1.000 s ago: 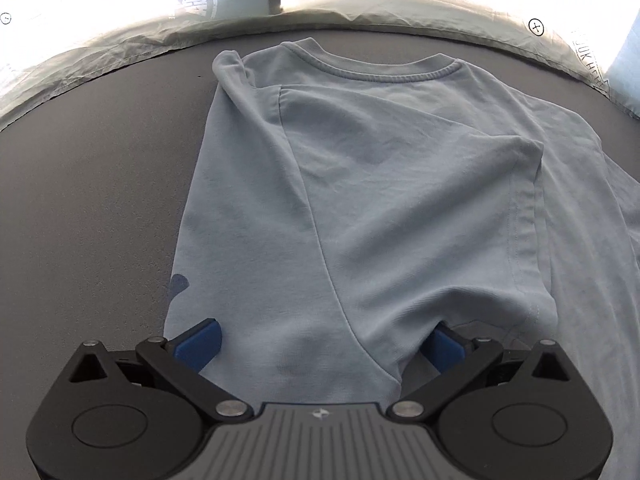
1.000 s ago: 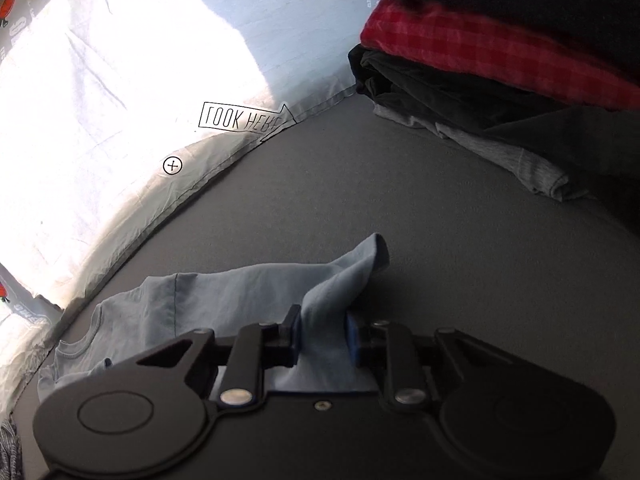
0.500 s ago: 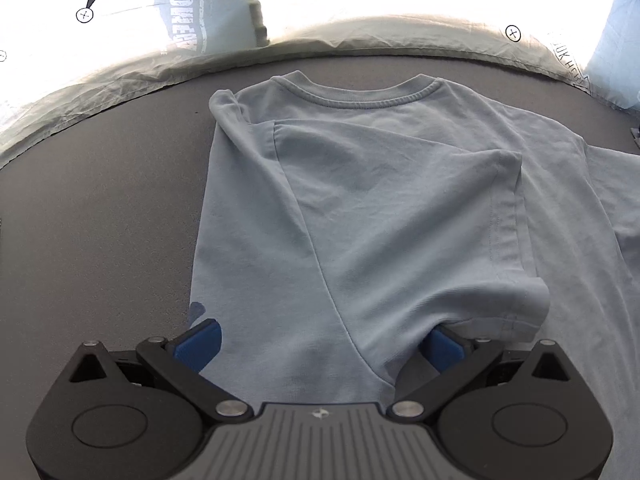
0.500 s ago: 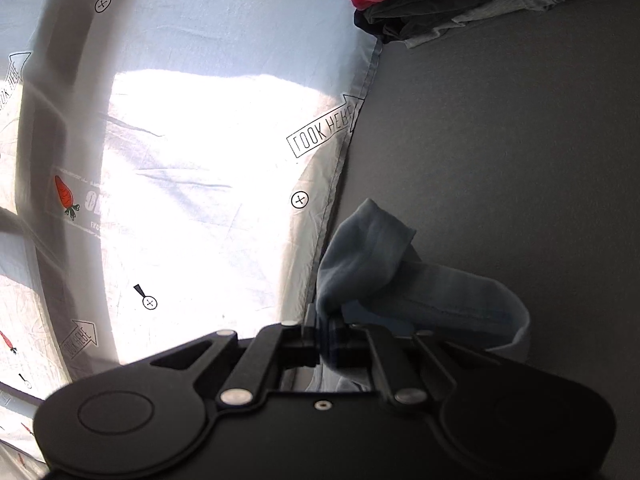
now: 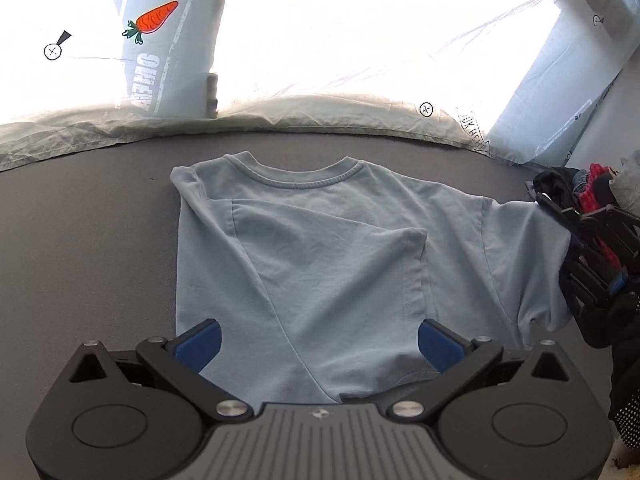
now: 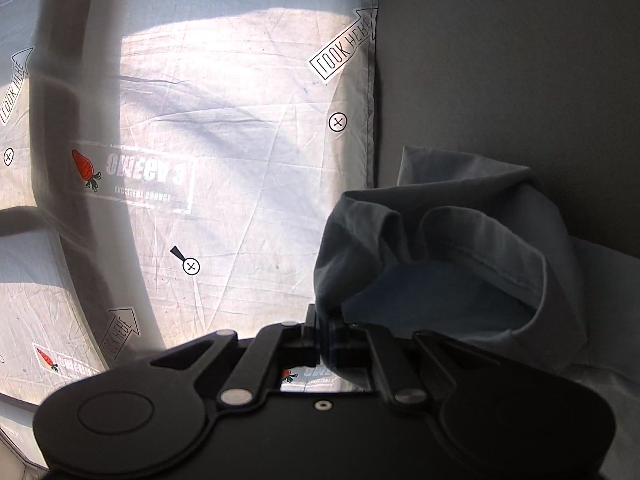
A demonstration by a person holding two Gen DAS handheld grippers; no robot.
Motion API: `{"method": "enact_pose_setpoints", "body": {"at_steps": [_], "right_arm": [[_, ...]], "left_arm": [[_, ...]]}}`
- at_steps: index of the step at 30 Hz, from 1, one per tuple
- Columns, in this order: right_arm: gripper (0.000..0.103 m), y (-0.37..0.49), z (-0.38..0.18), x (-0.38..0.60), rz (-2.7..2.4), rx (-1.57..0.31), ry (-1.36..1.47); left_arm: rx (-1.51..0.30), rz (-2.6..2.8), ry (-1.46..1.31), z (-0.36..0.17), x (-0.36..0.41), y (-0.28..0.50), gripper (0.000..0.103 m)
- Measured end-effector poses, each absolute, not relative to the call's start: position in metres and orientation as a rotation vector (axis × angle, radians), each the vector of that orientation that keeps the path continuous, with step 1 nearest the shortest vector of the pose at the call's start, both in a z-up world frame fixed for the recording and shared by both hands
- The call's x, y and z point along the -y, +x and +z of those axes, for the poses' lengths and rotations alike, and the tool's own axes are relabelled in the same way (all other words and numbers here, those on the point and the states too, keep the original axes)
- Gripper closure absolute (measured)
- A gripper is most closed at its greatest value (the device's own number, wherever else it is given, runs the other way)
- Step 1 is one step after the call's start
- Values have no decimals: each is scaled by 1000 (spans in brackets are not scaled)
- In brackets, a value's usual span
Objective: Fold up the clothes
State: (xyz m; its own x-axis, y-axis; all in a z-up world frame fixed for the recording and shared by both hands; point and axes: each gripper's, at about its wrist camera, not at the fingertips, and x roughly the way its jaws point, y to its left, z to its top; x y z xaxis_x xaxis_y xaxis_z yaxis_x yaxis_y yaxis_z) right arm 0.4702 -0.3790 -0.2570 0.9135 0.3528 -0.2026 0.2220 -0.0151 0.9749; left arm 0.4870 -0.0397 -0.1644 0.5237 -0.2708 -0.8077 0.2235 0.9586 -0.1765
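A light blue T-shirt [image 5: 312,248] lies on the dark grey surface [image 5: 80,248], collar away from me, its left sleeve folded in over the body. My left gripper [image 5: 318,344] is open just above the shirt's lower part, blue pads either side of the cloth, holding nothing. My right gripper [image 6: 326,340] is shut on the right sleeve [image 6: 440,248] and holds it lifted off the surface. It also shows at the right edge of the left wrist view [image 5: 600,264], with the sleeve [image 5: 532,264] drawn up to it.
A backlit white curtain [image 5: 320,40] with carrot prints and "LOOK HERE" arrows hangs behind the surface's far edge. A pile of dark and red clothes [image 5: 580,188] sits at the far right.
My right gripper has lifted the sleeve off the surface and turned towards the curtain. My left gripper has drawn back from the shirt, which now looks farther away.
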Motion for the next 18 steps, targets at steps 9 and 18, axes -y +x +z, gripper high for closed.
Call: {"method": "enact_pose_setpoints", "body": {"at_steps": [9, 18], "right_arm": [[99, 492, -271, 326, 137, -477, 1659], [99, 525, -310, 265, 115, -608, 1687]], "left_arm": [[-1060, -180, -30, -203, -3, 502, 0], [-1112, -175, -37, -230, -20, 500, 0]]}}
